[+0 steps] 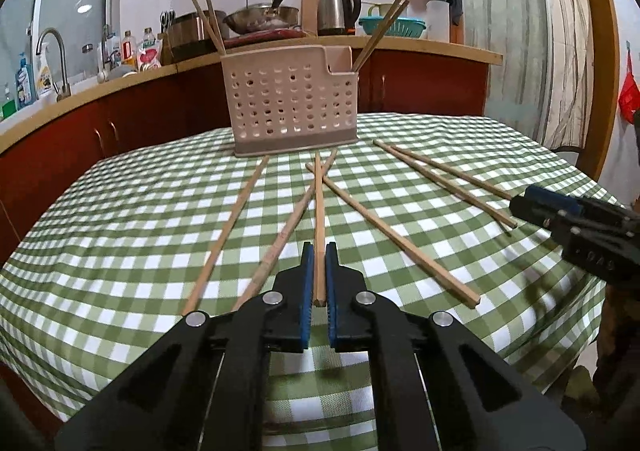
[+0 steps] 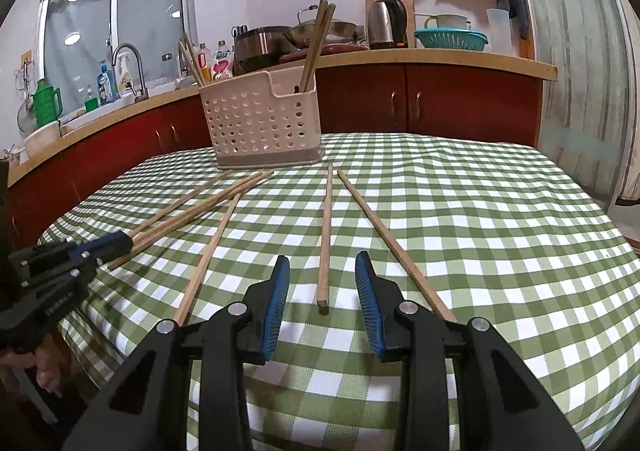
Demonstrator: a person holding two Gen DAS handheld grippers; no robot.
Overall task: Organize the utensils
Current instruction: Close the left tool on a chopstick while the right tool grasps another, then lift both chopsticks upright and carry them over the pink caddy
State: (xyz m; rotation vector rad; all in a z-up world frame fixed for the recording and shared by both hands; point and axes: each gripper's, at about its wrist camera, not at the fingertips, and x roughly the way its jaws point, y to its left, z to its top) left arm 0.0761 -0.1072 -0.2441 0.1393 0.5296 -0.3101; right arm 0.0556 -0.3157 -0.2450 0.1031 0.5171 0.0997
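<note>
A wooden chopstick (image 1: 319, 211) lies lengthwise on the green checked tablecloth (image 1: 120, 251), and my left gripper (image 1: 319, 251) is shut on its near end. Several more chopsticks (image 1: 392, 235) lie loose around it. Behind them stands a pink perforated utensil holder (image 1: 290, 103) with chopsticks upright at both ends. My right gripper (image 2: 323, 261) is open, low over the cloth. The near end of another chopstick (image 2: 326, 235) lies between its blue pads (image 2: 276, 307), untouched. One further chopstick (image 2: 396, 247) runs just outside the right finger. The holder (image 2: 262, 123) sits ahead and to the left.
A kitchen counter (image 1: 420, 45) with red cabinets curves behind the table, holding a kettle (image 1: 338, 11), pans, bottles and a sink tap (image 1: 56, 51). The right gripper's tip (image 1: 532, 203) shows at the right edge of the left wrist view. The table rim falls away close below both grippers.
</note>
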